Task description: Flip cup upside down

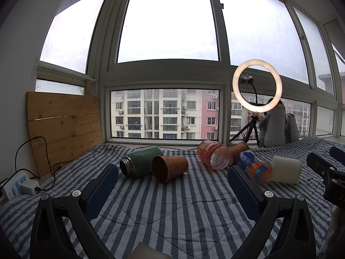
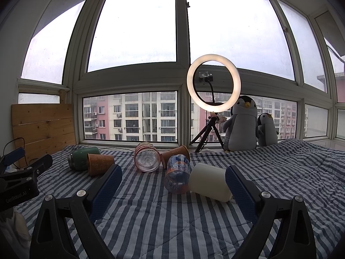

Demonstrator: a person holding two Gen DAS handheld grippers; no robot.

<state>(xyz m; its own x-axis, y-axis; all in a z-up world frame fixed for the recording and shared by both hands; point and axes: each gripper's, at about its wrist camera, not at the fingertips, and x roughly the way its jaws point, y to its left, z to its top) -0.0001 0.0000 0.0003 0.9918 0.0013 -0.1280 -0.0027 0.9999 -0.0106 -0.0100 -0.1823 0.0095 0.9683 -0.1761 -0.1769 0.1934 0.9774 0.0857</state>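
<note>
Toppled cups (image 1: 169, 168) — bottles (image 1: 214, 157) alongside

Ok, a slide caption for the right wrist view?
Open right gripper facing toppled cups, with the white cup nearest, on striped bedding.

Bay windows (image 1: 168, 21), lit ring light (image 2: 213, 83), striped blue quilt (image 2: 172, 215), wooden board (image 1: 64, 125).

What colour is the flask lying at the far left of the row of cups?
Dark green, with a silver threaded mouth; the flask shows best in the left wrist view.
</note>
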